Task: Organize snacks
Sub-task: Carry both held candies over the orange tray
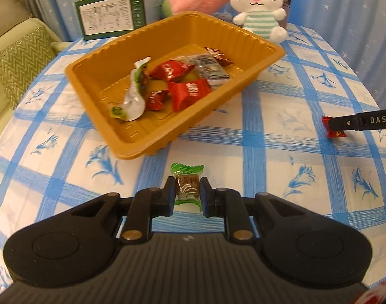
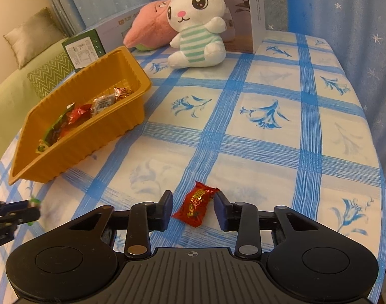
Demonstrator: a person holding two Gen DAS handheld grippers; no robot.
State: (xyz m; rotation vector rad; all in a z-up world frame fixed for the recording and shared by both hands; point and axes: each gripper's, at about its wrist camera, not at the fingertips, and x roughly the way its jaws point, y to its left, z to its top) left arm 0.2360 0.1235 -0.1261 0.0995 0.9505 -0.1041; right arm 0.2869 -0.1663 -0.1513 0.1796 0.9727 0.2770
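Stock on my table, counted as it lies. Tray [image 1: 259, 41], orange plastic, ribbed walls, sits toward the far left of the blue-checked tablecloth [image 1: 281, 152] and already holds about six wrapped snacks: three red packets [image 1: 189, 91], a green-and-white wrapper [image 1: 134, 96], a clear-and-grey sachet [image 1: 210, 69] and a brown foil sweet [image 1: 218, 55]. Judged from that, most of the sorting is done.

Two items remain outside. Green-wrapped candy [image 1: 187, 186]: clenched between the pads of my left gripper [image 1: 187, 190], just short of the tray's near wall, not yet dropped in. Red candy [image 2: 196, 206]: lying on the cloth between the fingers of my right gripper [image 2: 193, 209], whose jaws stand either side with a gap to the wrapper, so nothing is gripped there yet.

Writing: "DAS" on the right gripper's finger; Chinese characters on the green candy and on one red packet, too small to read surely; "IFIER" on the card [image 2: 243, 7] behind the white rabbit plush [image 2: 198, 22]; fine print on the green box [image 1: 109, 16], illegible.
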